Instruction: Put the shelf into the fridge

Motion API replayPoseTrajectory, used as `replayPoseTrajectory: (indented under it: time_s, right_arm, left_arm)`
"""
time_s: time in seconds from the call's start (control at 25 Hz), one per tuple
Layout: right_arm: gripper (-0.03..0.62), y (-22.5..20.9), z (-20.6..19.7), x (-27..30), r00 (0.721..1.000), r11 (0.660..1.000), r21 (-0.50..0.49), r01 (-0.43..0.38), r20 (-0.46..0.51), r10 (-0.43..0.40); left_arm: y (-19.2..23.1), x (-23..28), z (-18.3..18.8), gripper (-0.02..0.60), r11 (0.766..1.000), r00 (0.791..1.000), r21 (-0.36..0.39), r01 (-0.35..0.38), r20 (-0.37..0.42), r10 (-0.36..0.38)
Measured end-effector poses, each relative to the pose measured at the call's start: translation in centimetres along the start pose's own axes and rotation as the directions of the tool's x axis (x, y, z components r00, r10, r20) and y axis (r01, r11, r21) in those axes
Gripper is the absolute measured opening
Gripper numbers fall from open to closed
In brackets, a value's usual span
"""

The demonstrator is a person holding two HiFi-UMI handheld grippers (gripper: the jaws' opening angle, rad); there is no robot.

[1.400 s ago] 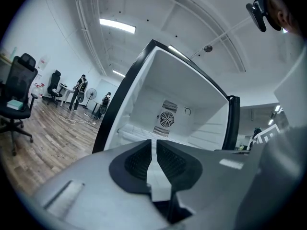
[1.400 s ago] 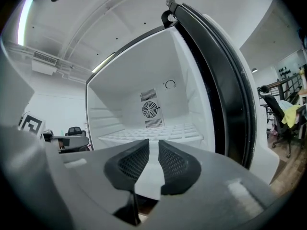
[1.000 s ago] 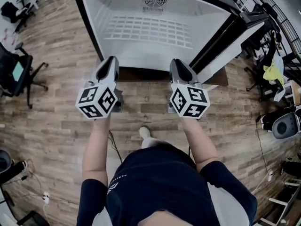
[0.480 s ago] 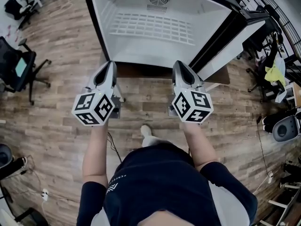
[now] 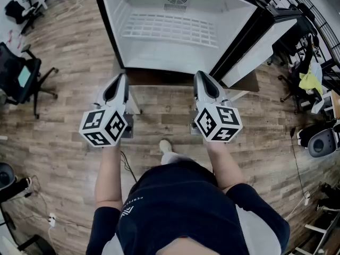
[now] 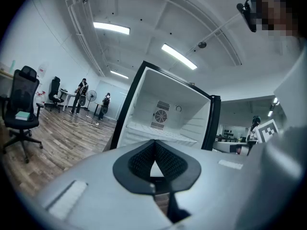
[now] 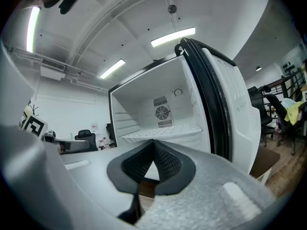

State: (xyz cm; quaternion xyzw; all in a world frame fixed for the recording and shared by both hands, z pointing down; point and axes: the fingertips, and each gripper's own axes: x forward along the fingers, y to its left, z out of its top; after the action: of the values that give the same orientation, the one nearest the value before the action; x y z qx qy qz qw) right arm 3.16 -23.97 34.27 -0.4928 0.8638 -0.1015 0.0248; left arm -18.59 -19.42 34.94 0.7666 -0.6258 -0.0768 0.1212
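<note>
The white fridge (image 5: 175, 52) stands open in front of me, its door (image 5: 255, 41) swung out to the right. A white grid shelf (image 5: 170, 28) lies flat inside, below the round fan on the back wall; it also shows as the shelf (image 6: 158, 131) in the left gripper view and the shelf (image 7: 160, 131) in the right gripper view. My left gripper (image 5: 121, 79) and right gripper (image 5: 202, 77) point level at the opening, side by side, a short way off its front edge. Both are shut and hold nothing; the dark pads of the left gripper (image 6: 154, 143) and of the right gripper (image 7: 153, 143) meet at the tips.
The fridge stands on a low wooden base (image 5: 159, 79) on the plank floor. Office chairs (image 5: 21, 78) stand at the left. At the right are racks, chairs and a yellow cloth (image 5: 308, 81). Cables (image 5: 127, 163) trail on the floor by my feet. People (image 6: 81, 95) stand far off.
Both grippers have drawn back from the fridge's front edge toward me, and more floor now shows between them and the opening.
</note>
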Motion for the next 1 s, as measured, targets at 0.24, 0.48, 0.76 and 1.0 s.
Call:
replayPoseTrajectory:
  time_s: [0.24,0.48,0.76,1.0]
  right_arm:
    - [0.002,0.1,-0.4,-0.5,1.000,1.000,0.005,-0.016,-0.013,0.016]
    - [0.002,0.1,-1.3,-0.8,0.999,1.000,0.005,-0.024,-0.041,0.024]
    - [0.002,0.2,-1.5,-0.8,0.999,1.000,0.017,-0.025,-0.048,0.026]
    - [0.002,0.3,-1.7,-0.8,0.998,0.999,0.021,-0.025,-0.049,0.026]
  left_arm:
    - [-0.1,-0.6,-0.4,0.011,1.000,1.000,0.000,-0.008,-0.017,0.008]
    - [0.3,-1.3,-1.7,0.011,0.999,0.999,-0.028,-0.028,-0.035,0.027]
    - [0.5,-1.6,-1.8,0.011,0.999,0.999,-0.033,-0.037,-0.038,0.036]
    - [0.8,-1.8,-2.0,0.011,0.999,0.998,-0.035,-0.042,-0.044,0.040]
